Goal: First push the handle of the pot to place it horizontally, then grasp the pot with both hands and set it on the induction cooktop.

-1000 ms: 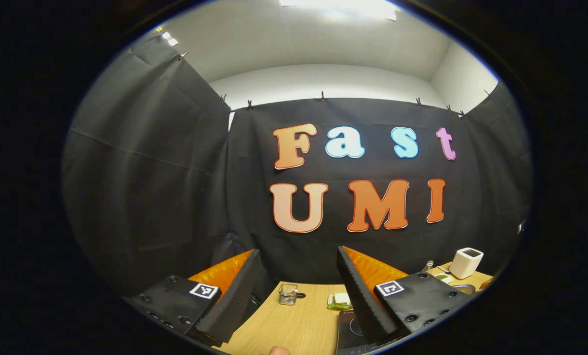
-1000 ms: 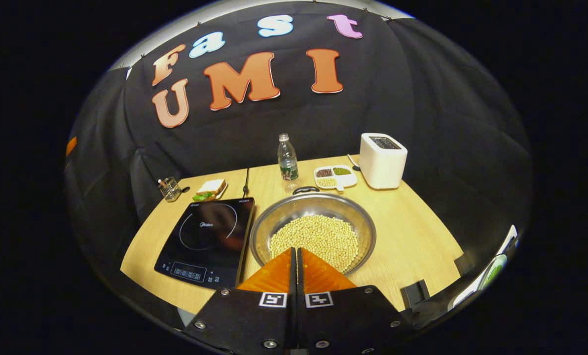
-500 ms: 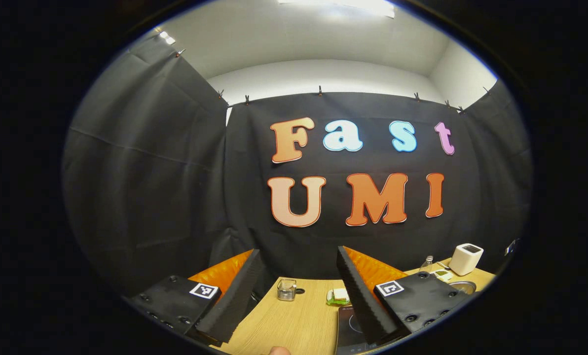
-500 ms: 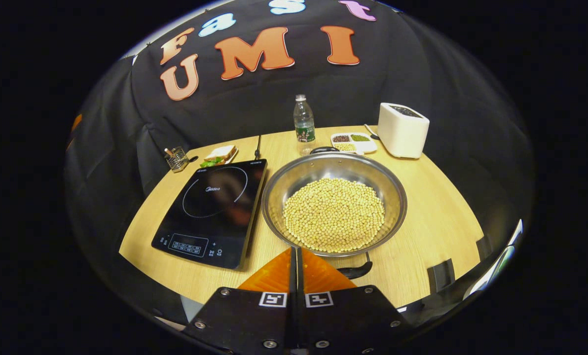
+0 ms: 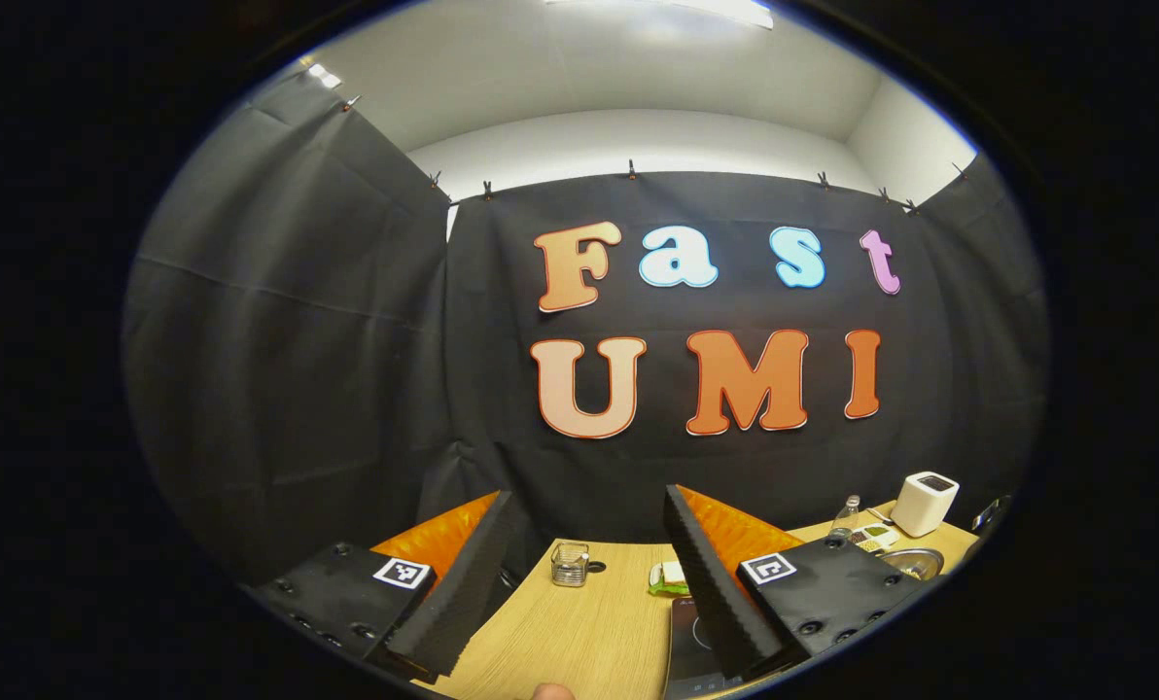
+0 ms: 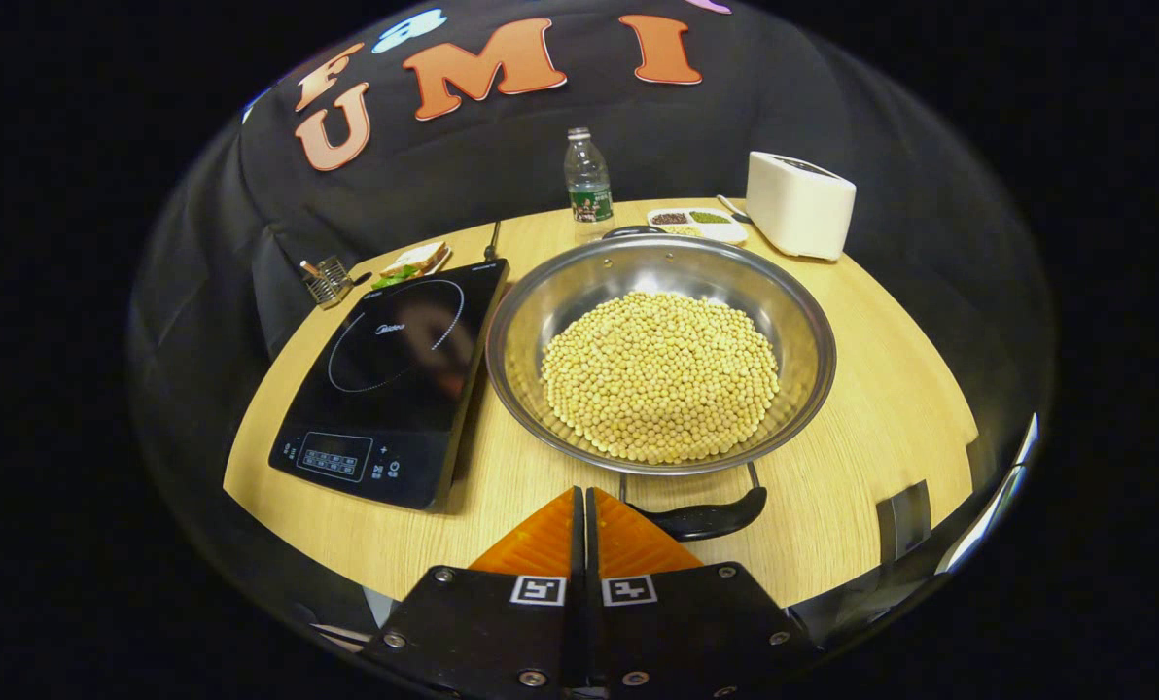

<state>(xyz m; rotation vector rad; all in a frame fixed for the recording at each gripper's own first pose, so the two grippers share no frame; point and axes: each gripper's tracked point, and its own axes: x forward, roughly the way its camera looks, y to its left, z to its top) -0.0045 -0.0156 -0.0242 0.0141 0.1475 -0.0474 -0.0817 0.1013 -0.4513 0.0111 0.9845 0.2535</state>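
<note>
Here, bean-filled pot (image 6: 660, 321) and near handle (image 6: 706, 518) in right gripper view.

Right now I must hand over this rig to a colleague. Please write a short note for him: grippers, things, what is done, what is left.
Left gripper: open, raised, holding nothing.
Right gripper: shut, empty, close to the black near handle of the steel pot of yellow beans.
The pot stands on the wooden table, beside the black induction cooktop, on its right.
Done: nothing visible yet.
Left: push the handle, then lift the pot with both grippers onto the cooktop.
</note>
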